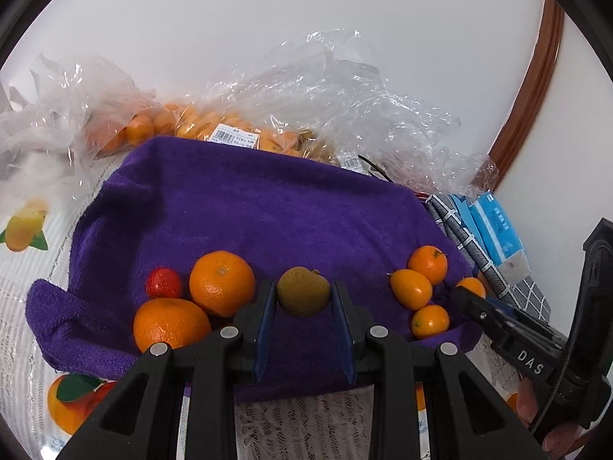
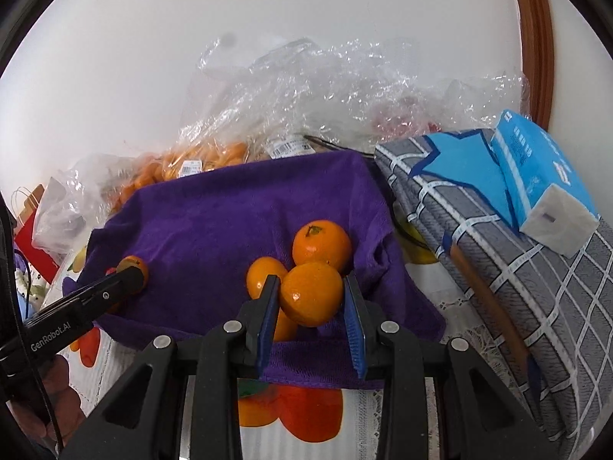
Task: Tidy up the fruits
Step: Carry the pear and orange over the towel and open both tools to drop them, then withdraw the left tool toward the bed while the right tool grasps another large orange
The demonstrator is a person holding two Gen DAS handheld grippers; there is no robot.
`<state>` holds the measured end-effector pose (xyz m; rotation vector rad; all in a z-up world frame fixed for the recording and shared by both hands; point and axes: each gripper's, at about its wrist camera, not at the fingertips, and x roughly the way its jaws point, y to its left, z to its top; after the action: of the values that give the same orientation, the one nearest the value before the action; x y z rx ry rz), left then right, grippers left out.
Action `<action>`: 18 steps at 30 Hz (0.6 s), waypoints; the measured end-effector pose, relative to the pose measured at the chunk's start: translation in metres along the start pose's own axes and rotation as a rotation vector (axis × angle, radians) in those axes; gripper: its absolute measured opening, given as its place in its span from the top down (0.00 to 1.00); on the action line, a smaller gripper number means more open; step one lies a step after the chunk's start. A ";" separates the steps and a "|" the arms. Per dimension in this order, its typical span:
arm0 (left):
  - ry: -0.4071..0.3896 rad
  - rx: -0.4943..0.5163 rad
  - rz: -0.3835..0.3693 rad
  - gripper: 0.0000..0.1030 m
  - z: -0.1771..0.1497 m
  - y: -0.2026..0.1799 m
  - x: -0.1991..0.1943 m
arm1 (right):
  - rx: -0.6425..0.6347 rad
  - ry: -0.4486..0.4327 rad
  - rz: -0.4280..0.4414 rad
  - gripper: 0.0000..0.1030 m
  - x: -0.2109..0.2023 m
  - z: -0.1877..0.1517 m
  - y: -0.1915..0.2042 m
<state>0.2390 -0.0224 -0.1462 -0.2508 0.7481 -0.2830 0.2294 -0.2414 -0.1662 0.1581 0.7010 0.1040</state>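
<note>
A big purple towel (image 1: 268,207) covers the worktop (image 1: 23,306). Bags of fruit (image 1: 199,122) sit behind it. On the towel lie oranges (image 1: 222,281) and a strawberry (image 1: 163,283). The left tool (image 1: 303,295) squeezes a green-brown fruit (image 1: 302,296). The right tool (image 2: 311,294) squeezes a small orange (image 2: 311,293).

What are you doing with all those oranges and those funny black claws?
A person is sorting fruit on a purple towel, with a gripper in each hand. The left gripper is shut on a greenish-brown fruit, beside two big oranges and a small red fruit. The right gripper is shut on a small orange fruit next to other small orange ones. Bags of more fruit wait behind the towel.
</note>
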 end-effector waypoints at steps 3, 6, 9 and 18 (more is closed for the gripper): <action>0.027 -0.003 0.002 0.73 -0.002 0.000 0.006 | -0.014 0.015 -0.010 0.68 0.006 -0.003 0.002; 0.026 0.021 0.029 0.73 -0.003 -0.004 0.008 | -0.017 0.009 -0.017 0.68 0.006 -0.003 0.001; 0.023 0.036 0.044 0.73 -0.005 -0.006 0.009 | -0.008 0.009 -0.025 0.68 0.005 -0.003 -0.002; 0.027 0.039 0.041 0.71 -0.004 -0.007 0.008 | -0.027 -0.004 -0.044 0.60 -0.008 -0.004 0.001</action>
<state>0.2404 -0.0326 -0.1521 -0.1949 0.7731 -0.2621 0.2206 -0.2416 -0.1640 0.1164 0.6986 0.0710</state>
